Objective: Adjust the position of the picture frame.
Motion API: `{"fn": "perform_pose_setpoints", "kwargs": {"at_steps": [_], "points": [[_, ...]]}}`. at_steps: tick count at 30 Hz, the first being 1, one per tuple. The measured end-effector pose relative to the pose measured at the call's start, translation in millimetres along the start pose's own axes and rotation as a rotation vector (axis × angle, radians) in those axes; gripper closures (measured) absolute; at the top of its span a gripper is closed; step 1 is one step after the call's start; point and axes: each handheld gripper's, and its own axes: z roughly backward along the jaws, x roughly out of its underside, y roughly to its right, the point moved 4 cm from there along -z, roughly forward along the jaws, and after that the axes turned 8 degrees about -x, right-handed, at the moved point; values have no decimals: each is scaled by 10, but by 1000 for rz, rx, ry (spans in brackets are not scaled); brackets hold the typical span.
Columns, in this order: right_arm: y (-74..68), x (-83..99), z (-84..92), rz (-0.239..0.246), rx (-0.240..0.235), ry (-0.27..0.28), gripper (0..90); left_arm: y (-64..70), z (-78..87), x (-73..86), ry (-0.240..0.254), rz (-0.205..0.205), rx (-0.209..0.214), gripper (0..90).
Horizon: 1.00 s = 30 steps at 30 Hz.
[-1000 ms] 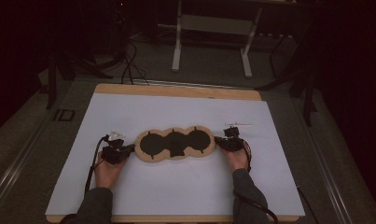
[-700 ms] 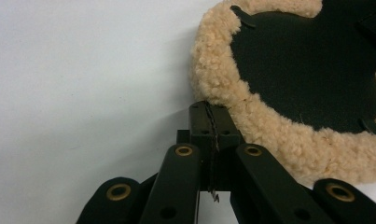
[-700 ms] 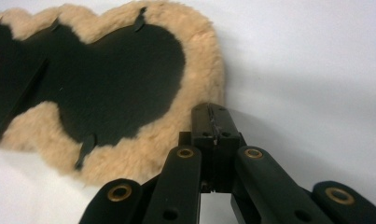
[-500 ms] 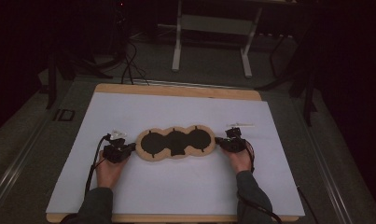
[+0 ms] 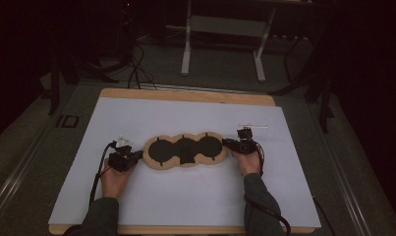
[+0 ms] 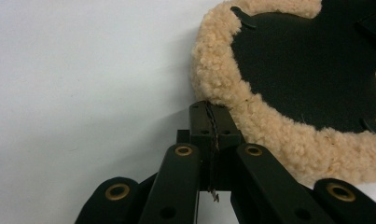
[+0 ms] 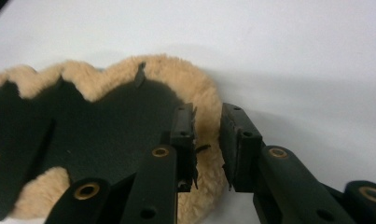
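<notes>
Landmark: fleece-rimmed pad (image 5: 185, 150), three-lobed, black middle with tan woolly border, lay flat near the middle of the white table sheet (image 5: 136, 118).
Pad's long axis: ran left to right, one end lobe toward each hand.
Left gripper (image 5: 129, 158): sat at the pad's left end, level with the sheet, held by the left hand (image 5: 114, 179) just behind it.
Left jaws: pressed together, no gap between them; tips (image 6: 209, 114) touched the outer edge of the woolly border (image 6: 223, 79); whether a thin bit of the edge was pinched between them could not be told.
Right gripper (image 5: 233, 144): sat at the pad's right end, held by the right hand (image 5: 249, 162) just behind it.
Right jaws: stood apart, having just been opening; the woolly rim (image 7: 204, 100) lay in the gap, the pads (image 7: 185, 123) not pressing on it.
Right jaws' placing: one jaw over the pad's black middle (image 7: 106, 126), the other outside the rim over the sheet.
Pad's black middle: bore small black tabs (image 7: 140, 74) at the rim.
Wooden table edge (image 5: 185, 96): showed beyond the sheet, on the far side of the pad.
Cables: trailed from each gripper back past the wrists, away from the pad.
</notes>
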Motion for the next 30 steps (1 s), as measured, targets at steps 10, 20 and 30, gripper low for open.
{"fn": "perform_pose_setpoints", "kwargs": {"at_steps": [10,20,30], "points": [[-20,65,43,0,14,-26,787,12,1,-5,-5,3,2,900],[-30,185,148,-16,22,-9,789,55,-1,-8,-7,-5,13,900],[-46,321,296,-22,38,-12,788,158,-4,-31,-23,-60,0,900]]}}
